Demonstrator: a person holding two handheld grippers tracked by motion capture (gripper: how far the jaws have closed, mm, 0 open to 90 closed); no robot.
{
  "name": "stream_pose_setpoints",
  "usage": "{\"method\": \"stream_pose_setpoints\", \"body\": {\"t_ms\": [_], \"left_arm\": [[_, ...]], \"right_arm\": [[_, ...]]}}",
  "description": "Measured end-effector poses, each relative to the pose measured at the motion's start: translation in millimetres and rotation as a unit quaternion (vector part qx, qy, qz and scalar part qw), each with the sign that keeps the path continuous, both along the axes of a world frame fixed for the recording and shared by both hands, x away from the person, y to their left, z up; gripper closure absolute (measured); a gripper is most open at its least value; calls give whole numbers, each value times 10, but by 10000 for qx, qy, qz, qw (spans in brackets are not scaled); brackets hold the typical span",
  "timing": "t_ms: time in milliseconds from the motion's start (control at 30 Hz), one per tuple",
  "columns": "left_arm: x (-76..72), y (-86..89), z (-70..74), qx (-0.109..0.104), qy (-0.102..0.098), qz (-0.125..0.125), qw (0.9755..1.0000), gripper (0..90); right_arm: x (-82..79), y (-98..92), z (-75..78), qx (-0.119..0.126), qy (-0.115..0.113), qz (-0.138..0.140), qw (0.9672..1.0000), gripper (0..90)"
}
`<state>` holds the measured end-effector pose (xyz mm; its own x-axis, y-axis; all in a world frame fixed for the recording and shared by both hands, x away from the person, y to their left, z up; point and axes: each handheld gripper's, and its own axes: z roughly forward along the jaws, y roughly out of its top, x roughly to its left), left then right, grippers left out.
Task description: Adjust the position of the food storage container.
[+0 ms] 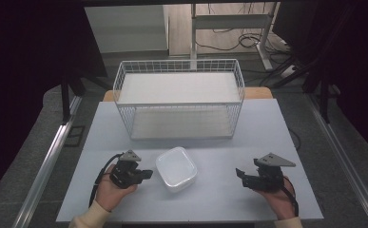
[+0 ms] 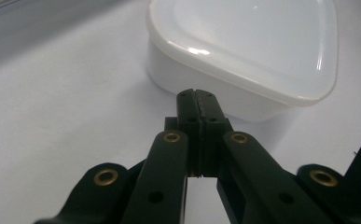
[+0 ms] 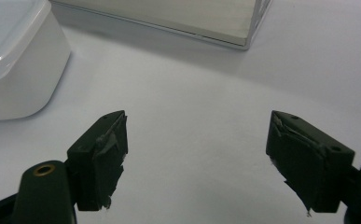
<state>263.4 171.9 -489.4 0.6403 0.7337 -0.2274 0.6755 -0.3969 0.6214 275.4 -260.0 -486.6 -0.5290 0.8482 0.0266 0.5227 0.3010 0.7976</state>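
Lidded white tub sits low-centre on the tabletop, between 2 claws.

The container [image 1: 176,168] lies just right of the left claw [image 1: 145,174], whose jaws are pressed together on nothing; the right claw [image 1: 241,176], jaws spread wide and empty, sits well apart at lower right. The left is nearer. Wire basket [image 1: 179,98] stands behind.

container [image 1: 176,168]: glossy white plastic | basket [image 1: 179,66]: white wire | table [image 1: 219,194]: matt
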Motion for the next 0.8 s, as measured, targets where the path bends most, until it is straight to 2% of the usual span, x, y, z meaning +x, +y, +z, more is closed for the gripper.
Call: {"method": "stream_pose_setpoints", "body": {"t_ms": [200,367,800], "left_arm": [[24,-77,-61,51,65,-28,10000,900],[81,-88,-98,38,130,46,9999,900],[199,-149,-114,44,208,111,9997,900]], "right_arm": [[3,-8,0,2,3,-14,10000,207],[3,-6,0,-4,2,-12,10000,207],[-1,-6,3,-12,-19,-12,10000,207]]}}
